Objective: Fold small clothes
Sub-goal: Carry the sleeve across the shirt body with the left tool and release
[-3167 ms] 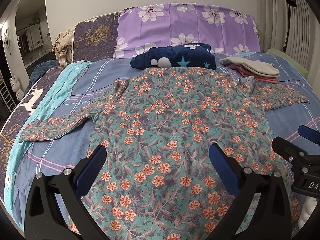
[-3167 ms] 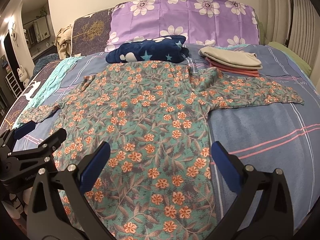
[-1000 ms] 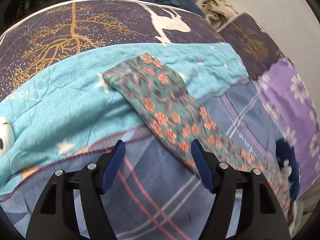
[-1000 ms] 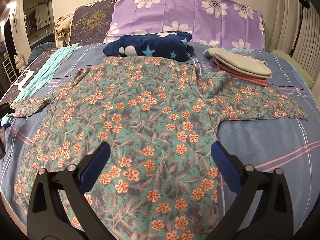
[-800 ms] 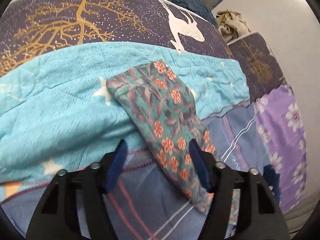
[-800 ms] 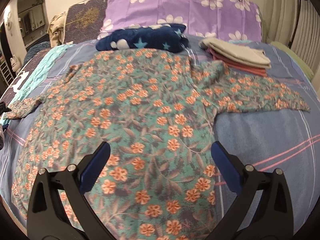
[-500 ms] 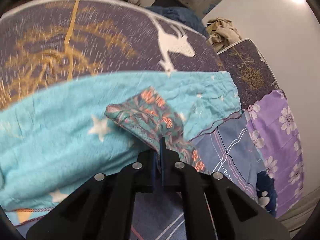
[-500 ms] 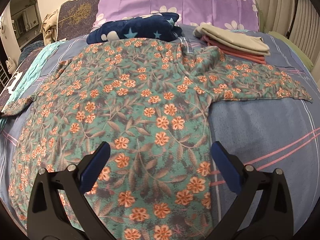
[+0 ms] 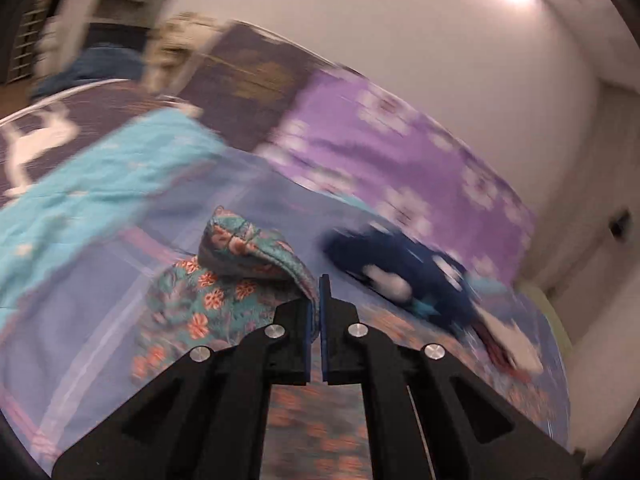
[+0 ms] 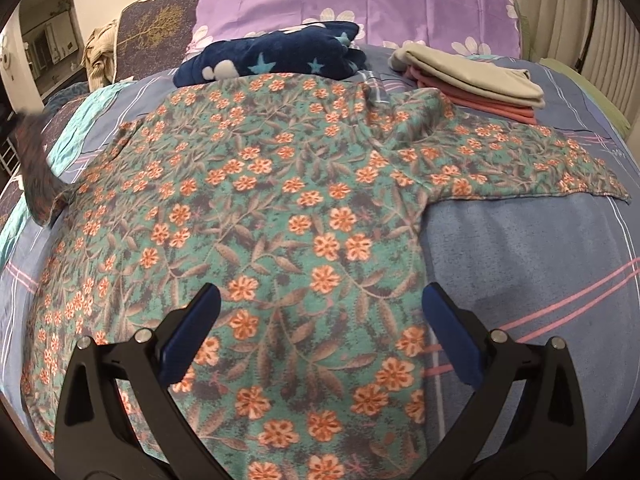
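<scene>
While pinching one sleeve (image 9: 256,252) of one soft floral shirt (image 10: 256,216), left gripper (image 9: 319,300) clamped tight. Right gripper (image 10: 320,332) spread wide above it. Behind, one fuzzy starred blanket (image 10: 272,58), two flat folded cloths (image 10: 472,76).

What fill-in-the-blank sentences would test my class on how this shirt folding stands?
1. The left claw is shut on the floral shirt's ____.
2. The right claw hovers ____ over the floral shirt.
3. The star-patterned navy blanket lies in front of the ____ pillow.

Missing words: sleeve; open; purple
</scene>
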`<state>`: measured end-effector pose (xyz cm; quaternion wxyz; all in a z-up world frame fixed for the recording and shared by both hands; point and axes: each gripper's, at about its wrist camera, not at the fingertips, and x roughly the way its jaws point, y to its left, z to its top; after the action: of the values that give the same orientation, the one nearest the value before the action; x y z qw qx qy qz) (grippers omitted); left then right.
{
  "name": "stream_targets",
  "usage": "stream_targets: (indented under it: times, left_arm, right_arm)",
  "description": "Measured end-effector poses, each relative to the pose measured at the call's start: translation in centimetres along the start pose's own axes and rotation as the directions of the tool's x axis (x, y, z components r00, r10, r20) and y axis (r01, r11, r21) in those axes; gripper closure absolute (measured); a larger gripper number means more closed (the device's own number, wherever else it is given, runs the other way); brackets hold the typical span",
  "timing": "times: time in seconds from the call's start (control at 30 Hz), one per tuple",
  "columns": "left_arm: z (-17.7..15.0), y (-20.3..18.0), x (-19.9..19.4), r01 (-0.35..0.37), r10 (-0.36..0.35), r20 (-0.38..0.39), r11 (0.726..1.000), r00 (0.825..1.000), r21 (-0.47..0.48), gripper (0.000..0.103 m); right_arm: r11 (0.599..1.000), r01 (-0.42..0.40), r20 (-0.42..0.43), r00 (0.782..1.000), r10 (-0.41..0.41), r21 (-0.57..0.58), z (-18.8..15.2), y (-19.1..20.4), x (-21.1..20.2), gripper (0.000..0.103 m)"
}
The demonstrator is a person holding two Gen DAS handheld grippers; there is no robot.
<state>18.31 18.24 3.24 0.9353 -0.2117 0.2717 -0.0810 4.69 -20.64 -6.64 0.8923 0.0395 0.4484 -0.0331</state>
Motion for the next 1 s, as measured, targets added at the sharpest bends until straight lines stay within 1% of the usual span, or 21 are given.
stream_targets:
  times: [0.07, 0.13, 0.17, 0.23, 0.27, 0.3, 0.33, 0.37, 0.4, 0.43, 0.5, 0.57, 0.6, 0.67, 0.7, 0.77, 0.8, 0.87, 0.93, 0.97, 1.0]
  left_arm:
    - [-2.5, -4.9, 2.9, 0.086, -0.08, -0.076, 0.993, 0.994, 0.078, 0.101]
    - [-5.4, -8.7, 5.3, 0.134, -0.11, -0.152, 0.978, 0.982, 0.159, 0.097]
    - [-7.2, -10.6, 6.4, 0.14, -0.098, -0.197, 0.967, 0.976, 0.213, 0.086]
    - [-10.4, -12.7, 7.8, 0.142, -0.067, -0.25, 0.945, 0.966, 0.295, 0.07]
    - [-11.2, -12.8, 8.1, 0.138, -0.054, -0.261, 0.938, 0.964, 0.317, 0.068]
    - [-11.9, -12.8, 8.0, 0.129, -0.035, -0.271, 0.933, 0.962, 0.337, 0.066]
    - [-12.4, -12.5, 7.6, 0.115, -0.015, -0.275, 0.929, 0.961, 0.352, 0.06]
    - [-12.8, -12.1, 7.0, 0.094, 0.007, -0.266, 0.927, 0.964, 0.364, 0.058]
    - [-13.0, -11.4, 6.2, 0.076, 0.021, -0.254, 0.926, 0.967, 0.369, 0.058]
    - [-13.0, -10.6, 5.6, 0.061, 0.034, -0.244, 0.926, 0.969, 0.372, 0.055]
    - [-12.9, -8.5, 3.9, -0.024, 0.108, -0.201, 0.923, 0.974, 0.383, 0.048]
    - [-13.0, -5.8, 2.8, -0.133, 0.211, -0.166, 0.912, 0.963, 0.389, 0.044]
    - [-13.1, -4.5, 2.6, -0.167, 0.246, -0.174, 0.912, 0.953, 0.375, 0.044]
    - [-13.0, -2.1, 2.8, -0.205, 0.281, -0.206, 0.923, 0.937, 0.326, 0.044]
    - [-12.9, -0.8, 3.1, -0.239, 0.31, -0.222, 0.925, 0.925, 0.295, 0.044]
    - [-12.5, 0.6, 3.4, -0.267, 0.325, -0.232, 0.931, 0.917, 0.247, 0.044]
    - [-12.4, 1.2, 3.4, -0.251, 0.298, -0.242, 0.946, 0.923, 0.206, 0.044]
    - [-11.9, 1.4, 3.6, -0.154, 0.181, -0.258, 0.98, 0.949, 0.125, 0.055]
    - [-11.9, 0.8, 4.7, -0.076, 0.101, -0.273, 0.992, 0.957, 0.1, 0.064]
    - [-12.1, 0.5, 5.3, -0.067, 0.094, -0.288, 0.992, 0.953, 0.104, 0.073]
    - [-12.2, 0.3, 6.0, -0.065, 0.096, -0.306, 0.992, 0.947, 0.11, 0.078]
  right_arm:
    - [1.0, 0.01, -0.008, 1.0, -0.01, 0.012, -0.1, -0.6, 0.1, 0.002]
    - [1.0, 0.011, -0.018, 1.0, -0.011, 0.027, -0.1, -1.2, 0.3, 0.002]
    - [0.999, 0.009, -0.021, 1.0, -0.008, 0.032, -0.1, -1.4, 0.3, 0.002]
    - [0.999, -0.013, -0.025, 1.0, 0.014, 0.041, 0.1, -1.9, 0.4, 0.002]
    - [0.999, -0.022, -0.024, 0.999, 0.023, 0.041, 0.2, -1.9, 0.4, 0.008]
    - [0.998, -0.048, -0.024, 0.998, 0.049, 0.038, 0.4, -2.0, 0.4, 0.013]
    - [0.995, -0.09, -0.031, 0.995, 0.091, 0.037, 0.8, -2.0, 0.6, 0.025]
    - [0.99, -0.132, -0.043, 0.99, 0.134, 0.039, 1.2, -1.9, 0.8, 0.039]
    - [0.981, -0.187, -0.06, 0.98, 0.189, 0.045, 1.7, -1.8, 1.2, 0.046]
    - [0.97, -0.235, -0.076, 0.968, 0.239, 0.052, 2.4, -1.4, 1.6, 0.057]
    - [0.944, -0.326, -0.092, 0.94, 0.329, 0.051, 3.9, -0.3, 2.4, 0.058]
    - [0.92, -0.392, -0.106, 0.914, 0.392, 0.017, 6.0, 1.9, 3.7, 0.056]
    - [0.909, -0.417, -0.112, 0.903, 0.414, 0.001, 7.0, 2.9, 4.4, 0.054]
    - [0.883, -0.468, -0.132, 0.878, 0.46, -0.032, 9.0, 5.3, 6.0, 0.04]
    - [0.876, -0.481, -0.139, 0.871, 0.471, -0.046, 9.9, 6.5, 6.7, 0.037]
    - [0.877, -0.474, -0.148, 0.875, 0.46, -0.077, 11.9, 8.7, 8.5, 0.029]
    - [0.887, -0.452, -0.144, 0.888, 0.437, -0.098, 13.1, 10.0, 9.7, 0.028]
    - [0.897, -0.426, -0.149, 0.9, 0.409, -0.113, 14.6, 11.8, 11.7, 0.025]
    - [0.906, -0.409, -0.187, 0.904, 0.386, -0.11, 15.4, 13.4, 14.2, 0.025]
    - [0.914, -0.39, -0.215, 0.908, 0.36, -0.116, 15.3, 14.4, 15.2, 0.039]
    - [0.922, -0.357, -0.21, 0.923, 0.324, -0.148, 15.2, 14.9, 15.4, 0.06]
